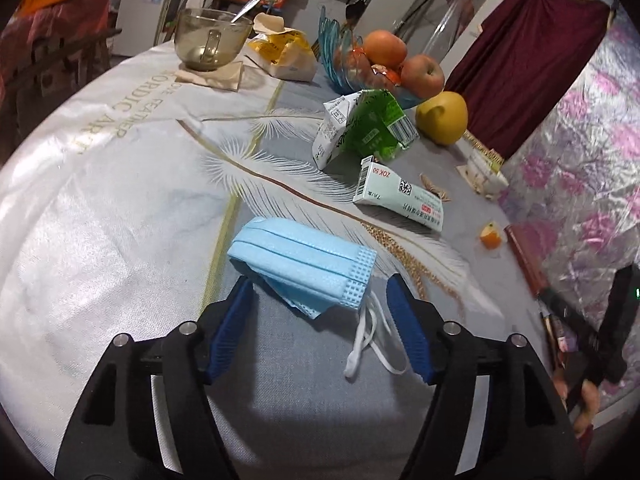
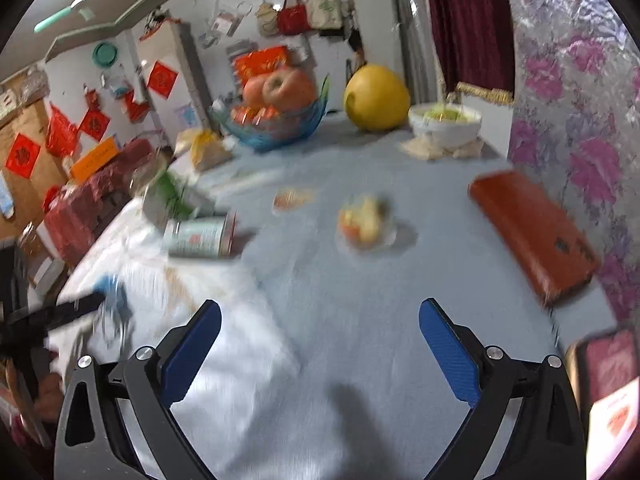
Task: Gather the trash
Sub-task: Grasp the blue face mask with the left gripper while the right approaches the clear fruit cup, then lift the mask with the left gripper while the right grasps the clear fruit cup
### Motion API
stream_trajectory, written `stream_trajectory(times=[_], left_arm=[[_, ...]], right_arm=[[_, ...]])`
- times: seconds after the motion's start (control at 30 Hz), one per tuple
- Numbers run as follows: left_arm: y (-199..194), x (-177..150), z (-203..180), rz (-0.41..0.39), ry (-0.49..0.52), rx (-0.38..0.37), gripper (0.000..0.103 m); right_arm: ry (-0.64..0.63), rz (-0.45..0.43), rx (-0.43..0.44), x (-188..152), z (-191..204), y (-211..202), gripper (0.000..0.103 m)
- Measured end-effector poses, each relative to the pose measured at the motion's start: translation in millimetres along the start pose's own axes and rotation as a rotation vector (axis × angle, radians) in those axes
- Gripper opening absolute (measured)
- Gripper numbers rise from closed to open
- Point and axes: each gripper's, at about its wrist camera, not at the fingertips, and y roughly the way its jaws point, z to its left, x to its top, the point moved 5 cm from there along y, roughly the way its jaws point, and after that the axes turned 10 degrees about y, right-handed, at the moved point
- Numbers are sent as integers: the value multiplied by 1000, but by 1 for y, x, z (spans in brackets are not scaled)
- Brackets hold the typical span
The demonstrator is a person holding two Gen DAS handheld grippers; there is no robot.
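A folded blue face mask (image 1: 304,264) with white ear loops lies on the tablecloth, partly between the open fingers of my left gripper (image 1: 320,292). Beyond it lie a white medicine box (image 1: 400,196), a crushed green and white carton (image 1: 360,128) and a piece of orange peel (image 1: 490,236). My right gripper (image 2: 320,320) is open and empty above the cloth. In the blurred right wrist view the peel (image 2: 364,224) lies ahead, the medicine box (image 2: 200,236) and green carton (image 2: 168,196) to the left, and the mask (image 2: 114,292) at far left.
A blue glass fruit bowl (image 1: 340,68) with apples, a yellow pomelo (image 1: 442,118), a glass mug with a spoon (image 1: 208,38) and a yellow packet (image 1: 280,50) stand at the back. A red case (image 2: 532,232) lies by the flowered wall. A white bowl (image 2: 444,124) stands beside the pomelo.
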Motion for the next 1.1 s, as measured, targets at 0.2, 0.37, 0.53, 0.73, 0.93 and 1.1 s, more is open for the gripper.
stream_trajectory(times=[0.2, 0.37, 0.53, 0.73, 0.93, 1.1], left_arm=[[-1, 1, 1, -10, -20, -23, 71], [-2, 1, 4, -20, -47, -56, 74], [-1, 1, 2, -19, -35, -49, 75], [-2, 1, 4, -23, -42, -35, 79], [-1, 4, -6, -21, -39, 17, 89], [19, 11, -20, 34, -10, 103, 88]], right_arm=[[11, 28, -71, 38, 2, 49, 97], [14, 72, -137, 44, -8, 86, 87], [43, 139, -129, 40, -16, 105, 64], [104, 109, -33, 44, -21, 96, 50], [68, 124, -3, 40, -8, 96, 50], [68, 149, 17, 36, -8, 99, 50]])
